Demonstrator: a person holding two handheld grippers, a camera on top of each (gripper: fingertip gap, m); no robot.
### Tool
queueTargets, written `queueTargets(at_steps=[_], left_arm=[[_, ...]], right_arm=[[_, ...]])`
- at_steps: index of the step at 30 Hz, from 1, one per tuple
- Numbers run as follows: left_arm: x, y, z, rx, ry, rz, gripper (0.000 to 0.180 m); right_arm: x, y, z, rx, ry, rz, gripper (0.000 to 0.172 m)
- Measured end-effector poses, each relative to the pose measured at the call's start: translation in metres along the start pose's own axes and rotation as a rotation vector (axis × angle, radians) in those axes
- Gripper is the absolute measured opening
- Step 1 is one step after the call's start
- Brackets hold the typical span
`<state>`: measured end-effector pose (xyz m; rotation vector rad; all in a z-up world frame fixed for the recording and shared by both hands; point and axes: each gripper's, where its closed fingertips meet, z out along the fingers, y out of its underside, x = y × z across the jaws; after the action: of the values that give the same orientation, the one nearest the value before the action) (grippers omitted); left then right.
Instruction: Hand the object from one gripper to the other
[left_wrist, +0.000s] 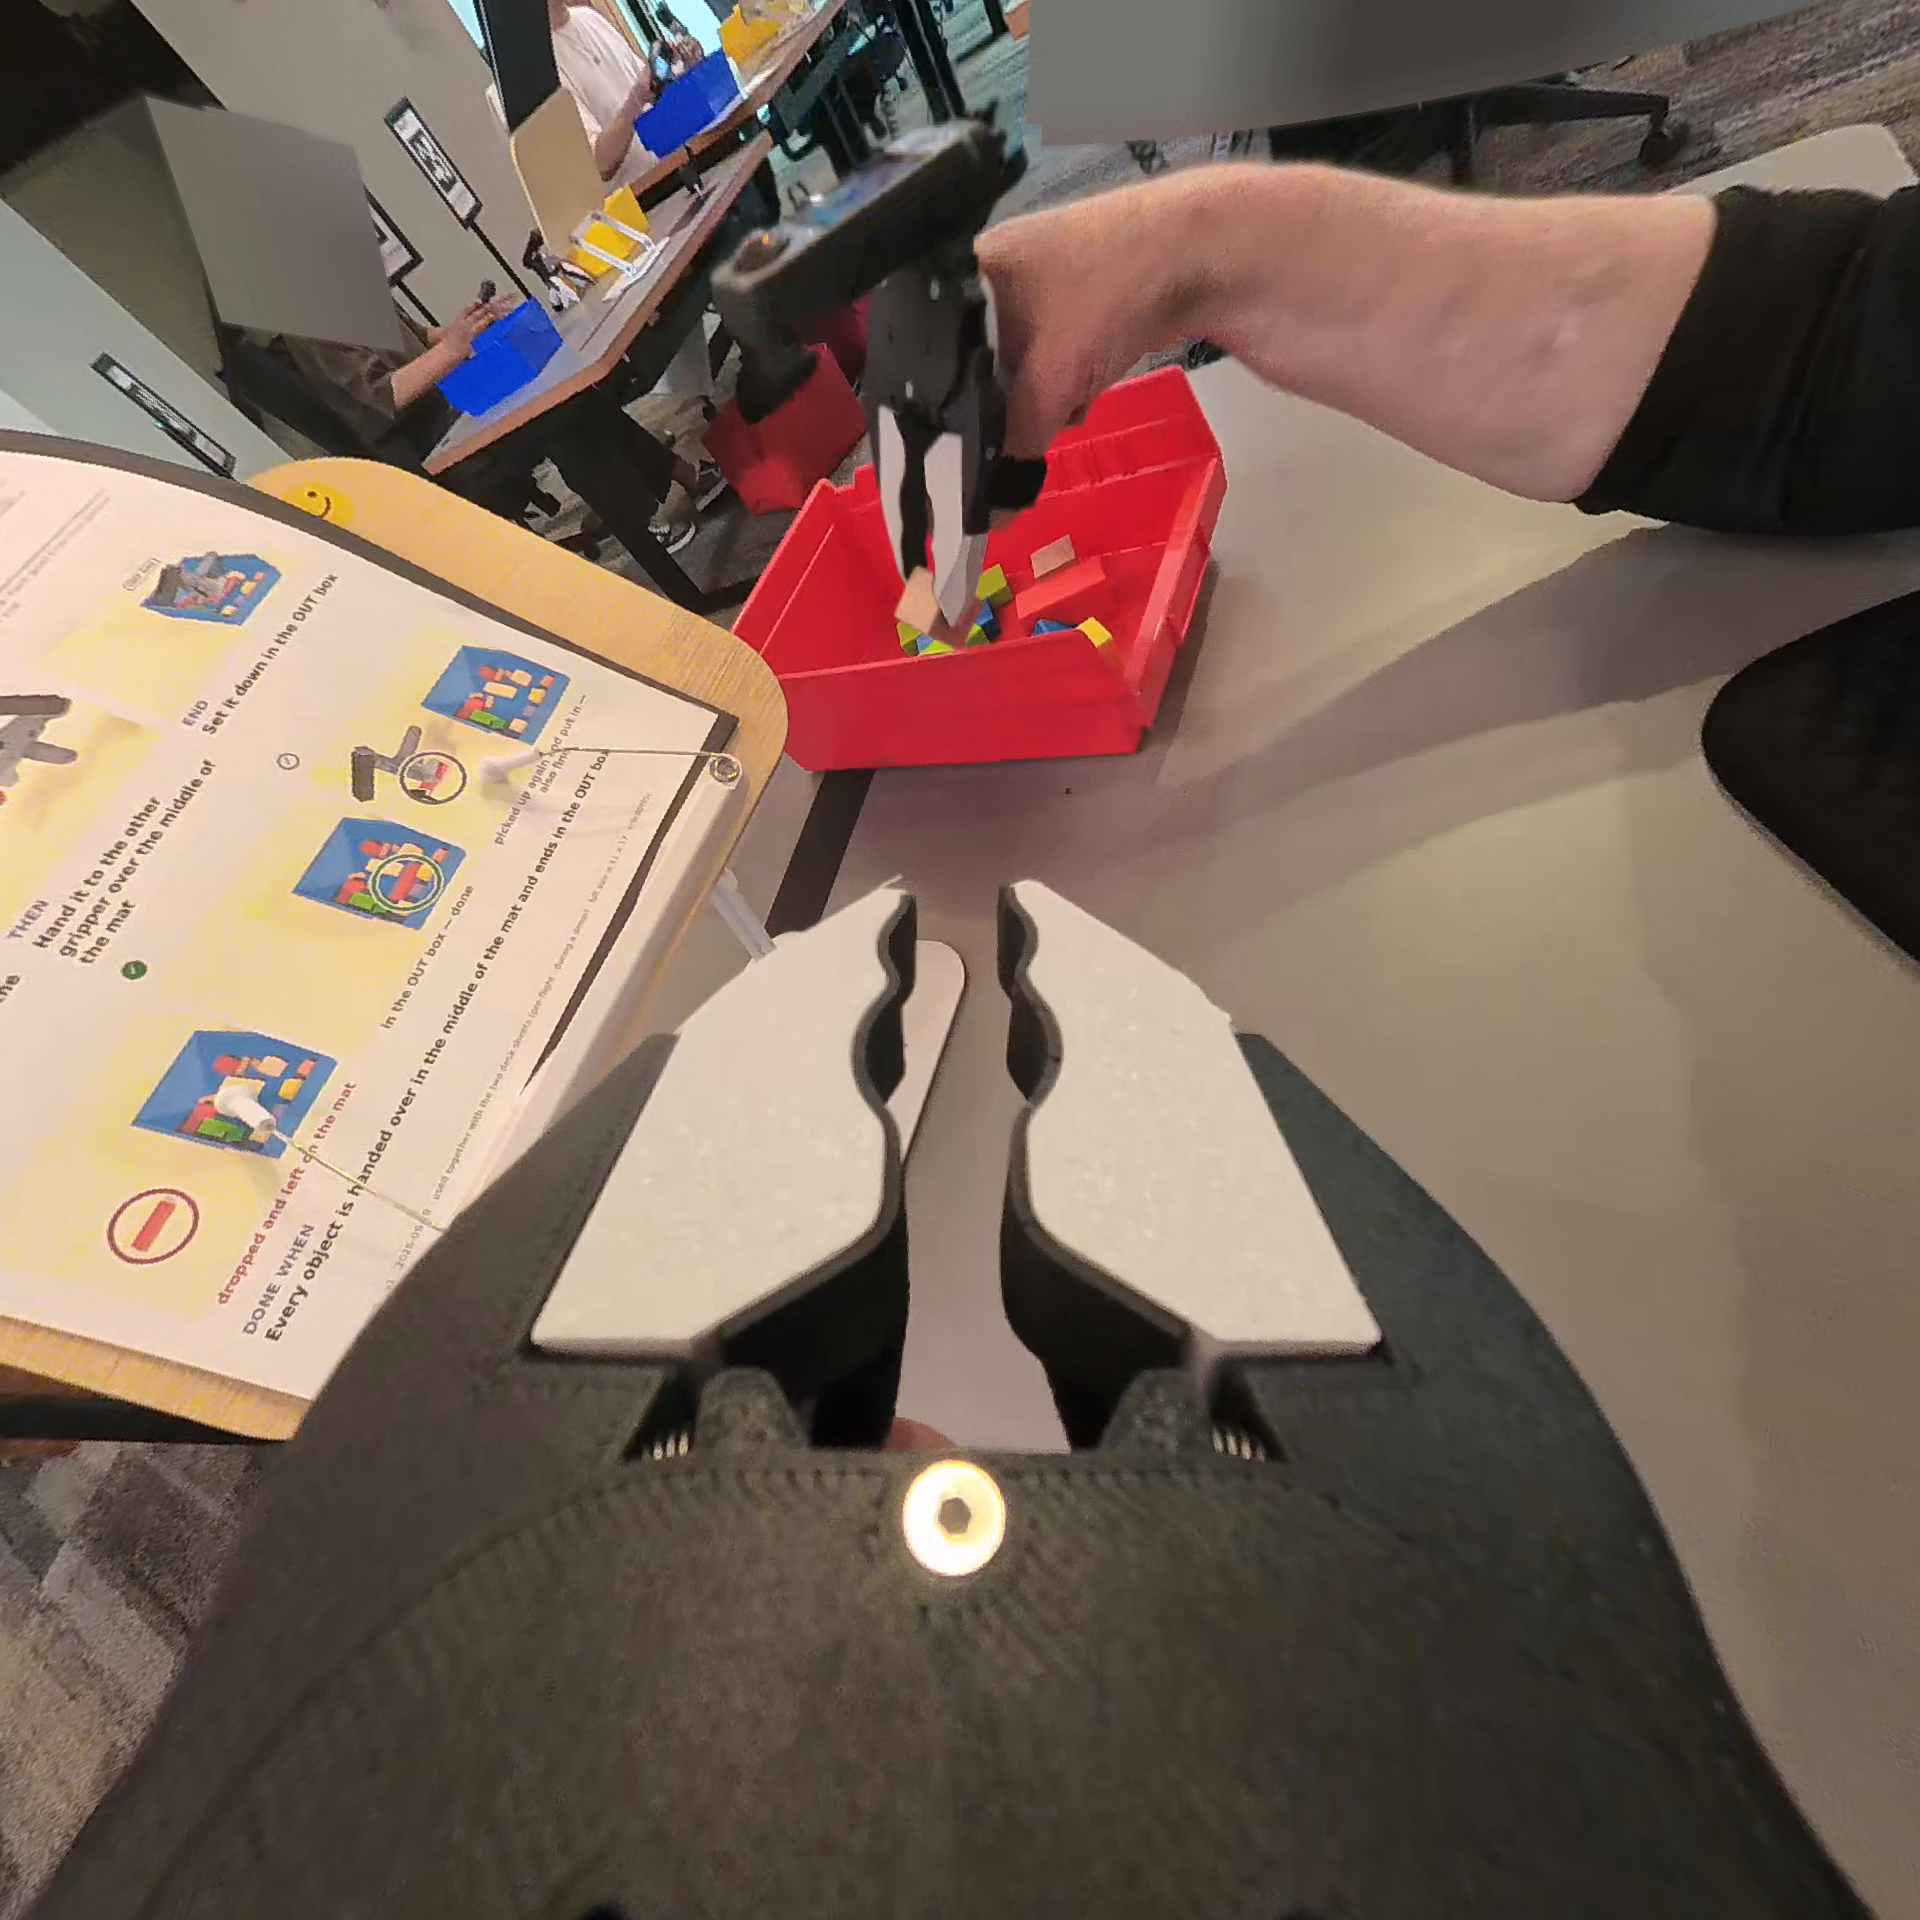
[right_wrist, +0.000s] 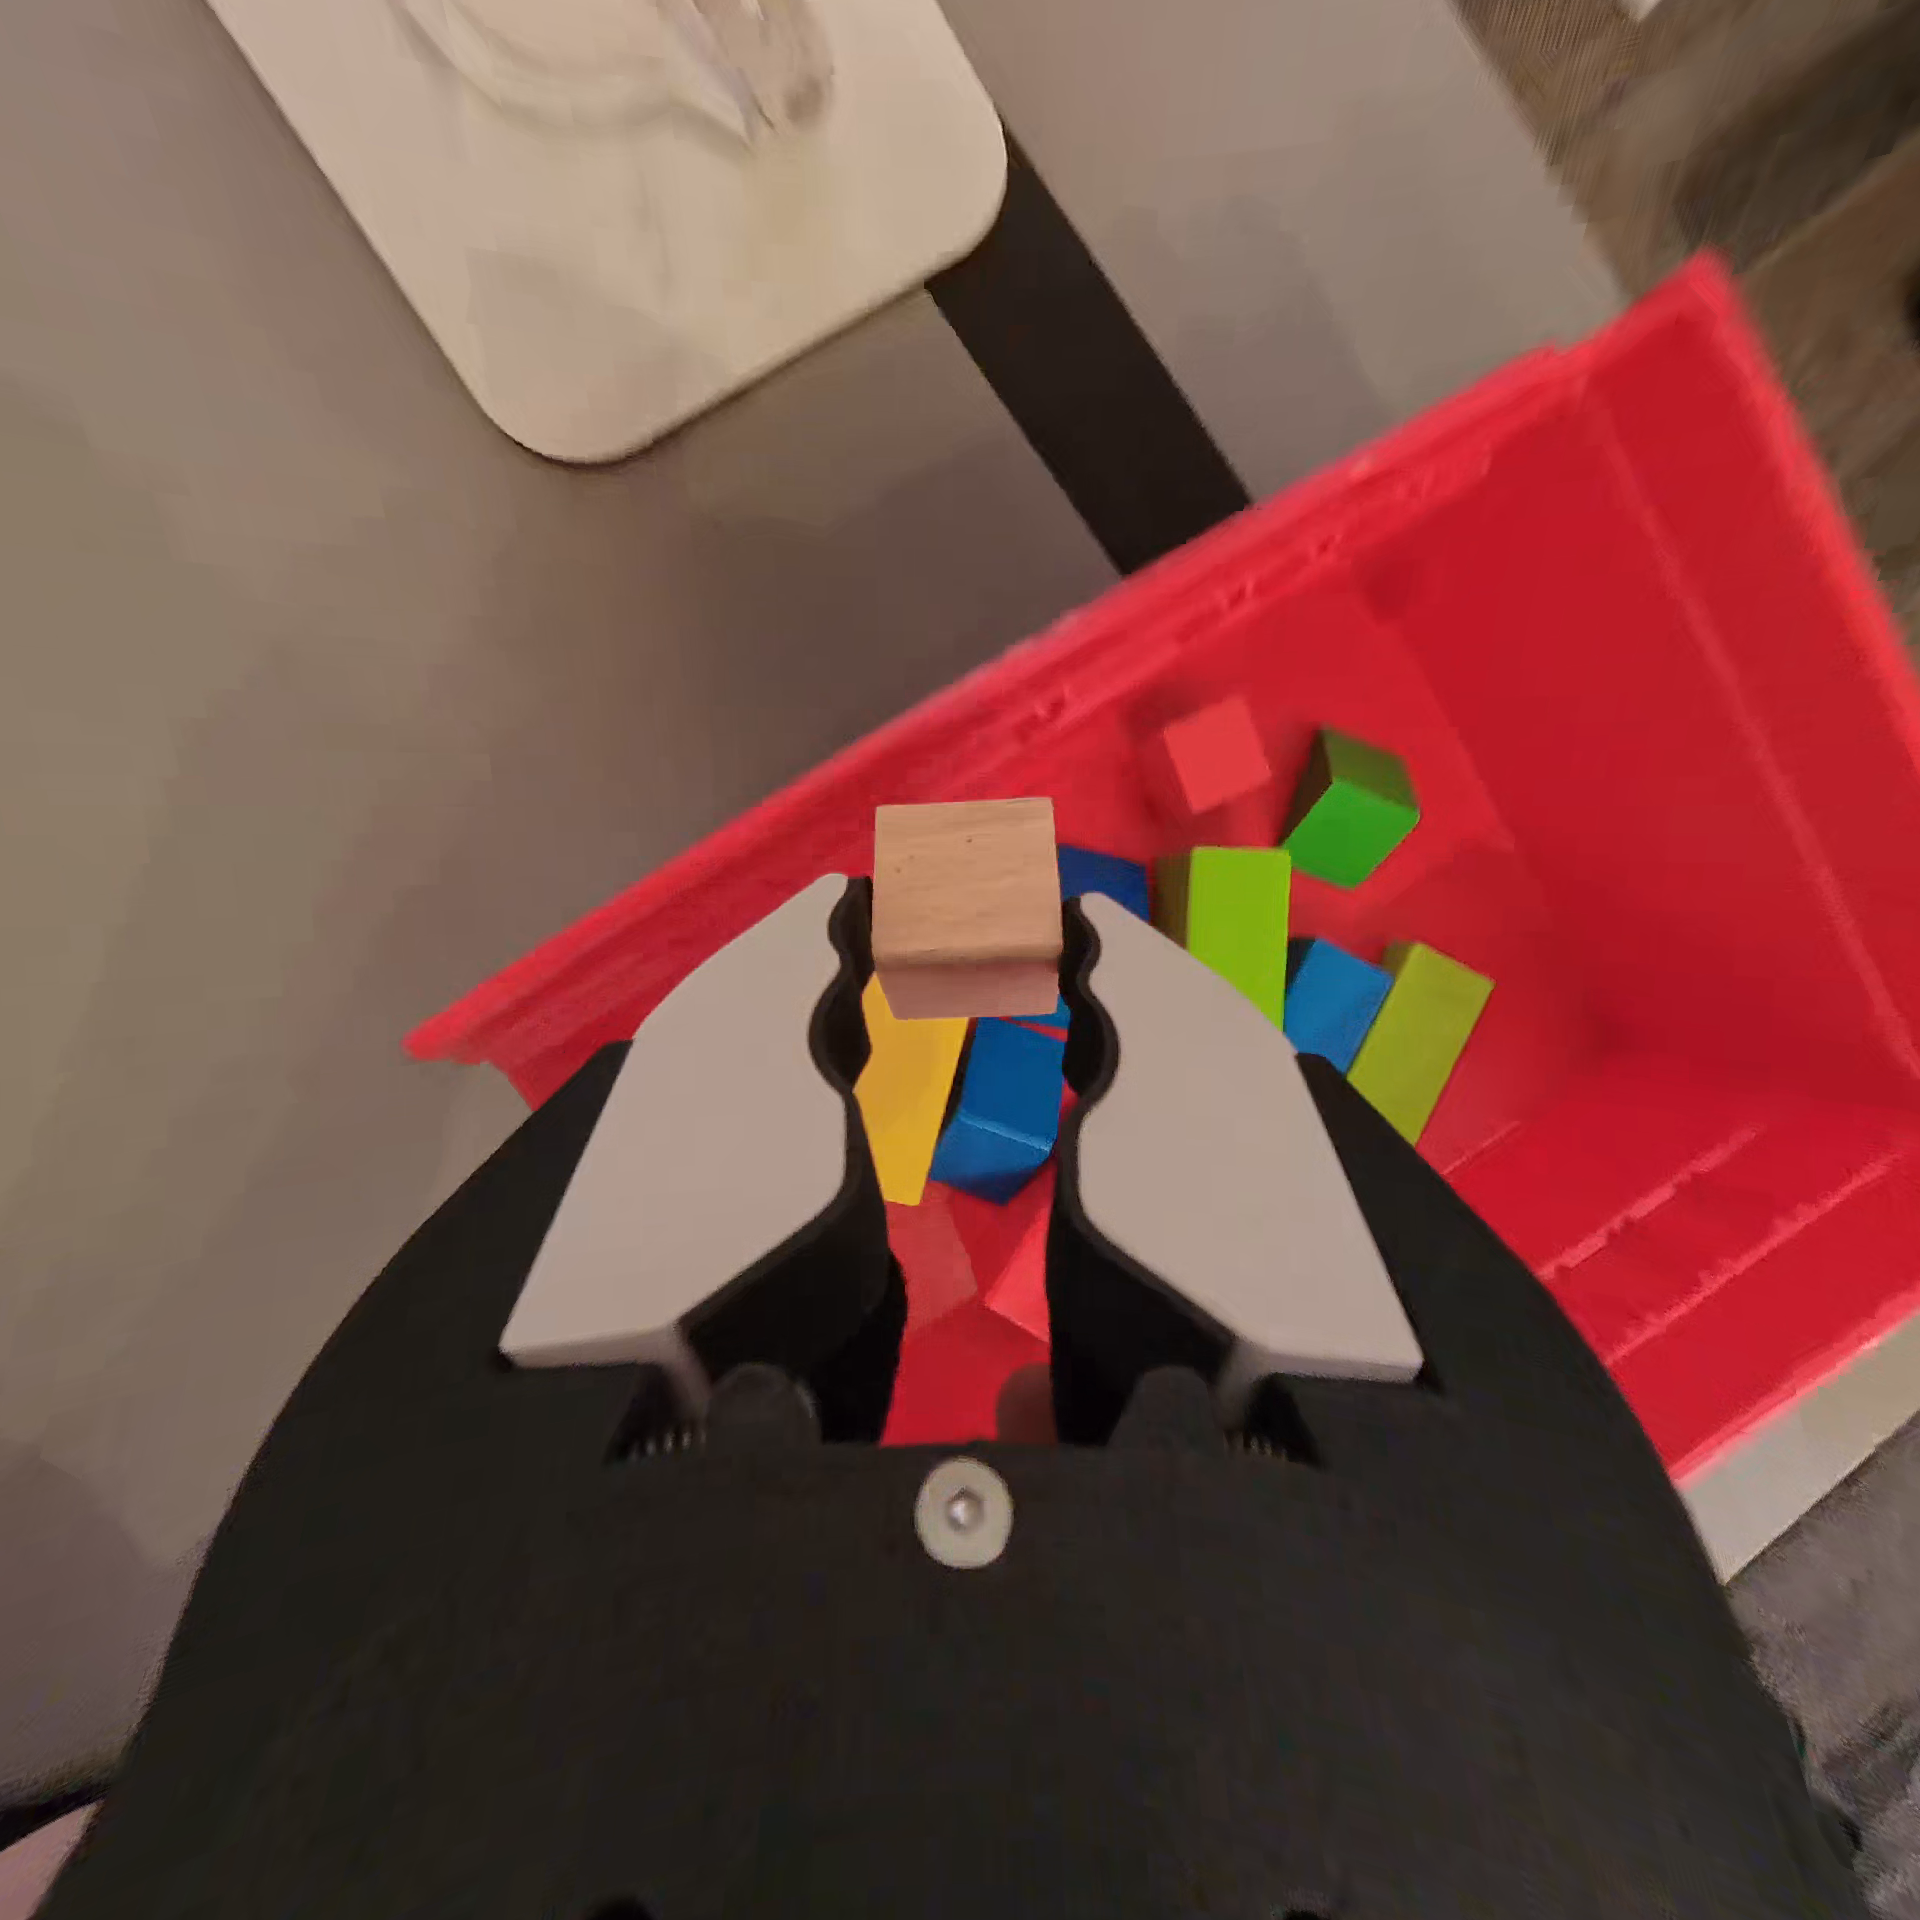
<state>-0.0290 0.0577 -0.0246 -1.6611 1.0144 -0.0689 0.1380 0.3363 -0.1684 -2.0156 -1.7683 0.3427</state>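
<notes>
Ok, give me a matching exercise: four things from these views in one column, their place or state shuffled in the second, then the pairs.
1. plain wooden cube
2. left gripper
3. yellow block
4. instruction sheet

A. lying in the red bin
B. on a wooden board beside the bin
C. clamped in the right gripper
D. holding nothing, over the grey table

Pairs: 1-C, 2-D, 3-A, 4-B

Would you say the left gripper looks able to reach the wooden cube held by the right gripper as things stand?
Probably yes. The right gripper holds the wooden cube above the red bin, its far half protruding past the fingertips. Only bare grey table lies between it and the left gripper, whose jaws stand narrowly apart and would need opening.
</notes>
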Motion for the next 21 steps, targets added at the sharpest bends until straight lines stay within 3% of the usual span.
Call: queueTargets(at_steps=[11, 21], left_arm=[[0.006, 0.021, -0.007, -0.031, 0.004, -0.033, 0.014], [0.001, 0.029, -0.011, -0.070, -0.014, -0.027, 0.015]], right_arm=[[0.003, 0.030, 0.059, -0.148, -0.081, 0.063, 0.033], [0.011, 0.042, 0.069, -0.206, -0.063, 0.142, 0.033]])
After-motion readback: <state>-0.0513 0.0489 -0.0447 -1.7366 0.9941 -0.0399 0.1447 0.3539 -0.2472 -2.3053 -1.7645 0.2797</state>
